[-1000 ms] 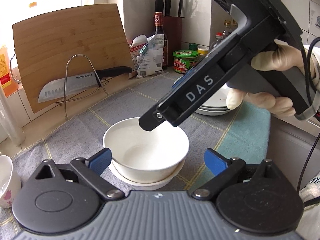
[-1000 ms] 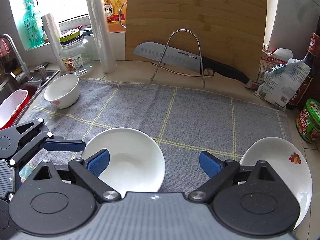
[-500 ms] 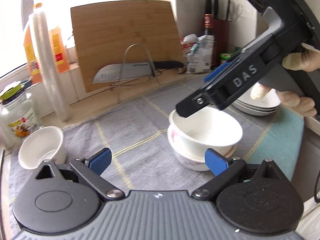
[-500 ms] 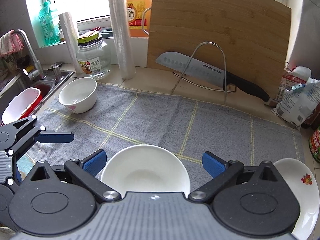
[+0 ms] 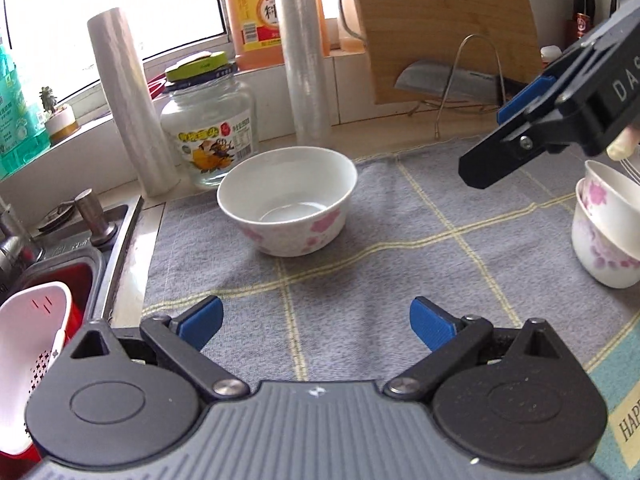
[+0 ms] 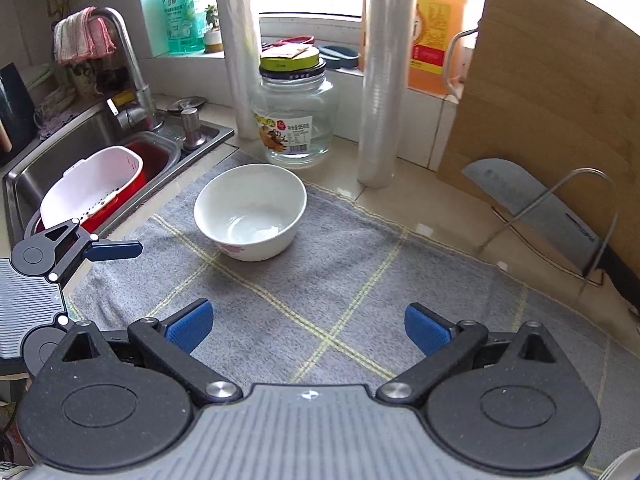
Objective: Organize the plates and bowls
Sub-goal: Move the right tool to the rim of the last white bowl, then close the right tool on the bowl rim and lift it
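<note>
left gripper (image 5: 316, 322): fingers wide, nothing between them, only grey cloth below; jaws had just been opening a little.
right gripper (image 6: 308, 326): fingers spread as wide as they go, empty, over the cloth; jaws had just been opening too.
right gripper in left view: comes in from the upper right, black body with a blue pad, a fingertip of the person's hand (image 5: 620, 148) just behind it.
left gripper in right view: at the left edge, one blue finger (image 6: 116, 250) pointing toward the single bowl, not touching it.
cloth (image 5: 380, 280): grey with thin yellow grid lines, laid over the table; a teal patch at its near right corner.
stacked bowls (image 5: 604, 232): two white bowls with pink flowers, one nested in the other, at the right edge of the left view (partly cut off).
single bowl (image 6: 250, 210): white, pink flower print, upright and empty, on the far left part of the cloth, well ahead of both grippers.
sink (image 6: 72, 156): left of the cloth, holds a white strainer (image 6: 90, 188) in a red basin.
glass jar (image 6: 294, 120): green lid, just behind the single bowl on the bare table.
plastic rolls: two standing upright, one either side of the jar; the taller (image 6: 382, 80) to its right.
cutting board (image 6: 552, 120): leans at far right; knife (image 6: 532, 204) on a wire rack in front of it.
windowsill: orange bottle (image 5: 272, 12), green bottle at far left.
</note>
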`<action>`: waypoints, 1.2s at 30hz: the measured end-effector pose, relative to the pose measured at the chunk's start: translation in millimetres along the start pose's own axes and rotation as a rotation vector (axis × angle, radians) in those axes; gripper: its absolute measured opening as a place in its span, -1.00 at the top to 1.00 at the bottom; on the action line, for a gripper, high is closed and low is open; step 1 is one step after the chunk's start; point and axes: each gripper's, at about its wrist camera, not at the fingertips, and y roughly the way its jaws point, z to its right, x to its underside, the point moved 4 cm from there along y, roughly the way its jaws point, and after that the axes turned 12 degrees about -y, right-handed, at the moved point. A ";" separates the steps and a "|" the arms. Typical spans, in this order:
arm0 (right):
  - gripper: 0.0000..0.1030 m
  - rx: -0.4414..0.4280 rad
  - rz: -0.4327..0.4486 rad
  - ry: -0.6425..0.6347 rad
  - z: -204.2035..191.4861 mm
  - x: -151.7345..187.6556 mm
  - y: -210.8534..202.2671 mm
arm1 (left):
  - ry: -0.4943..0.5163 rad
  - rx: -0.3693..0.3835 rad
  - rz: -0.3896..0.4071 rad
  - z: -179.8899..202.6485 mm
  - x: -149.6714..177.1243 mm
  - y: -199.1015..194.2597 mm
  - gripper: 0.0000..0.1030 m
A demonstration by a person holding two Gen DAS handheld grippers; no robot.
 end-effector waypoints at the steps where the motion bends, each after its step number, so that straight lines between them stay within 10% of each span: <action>1: -1.00 -0.013 -0.015 -0.004 -2.4 -4.9 8.2 | -0.005 0.001 -0.004 -3.6 0.6 3.3 -0.93; 22: -1.00 -0.043 -0.284 -0.040 -7.4 -7.0 116.2 | 0.005 0.082 -0.051 -20.2 9.0 29.8 -0.94; 36: -1.00 -0.039 -0.283 -0.084 -8.7 -7.4 121.1 | 0.055 0.208 -0.072 -31.4 -3.5 46.5 -0.99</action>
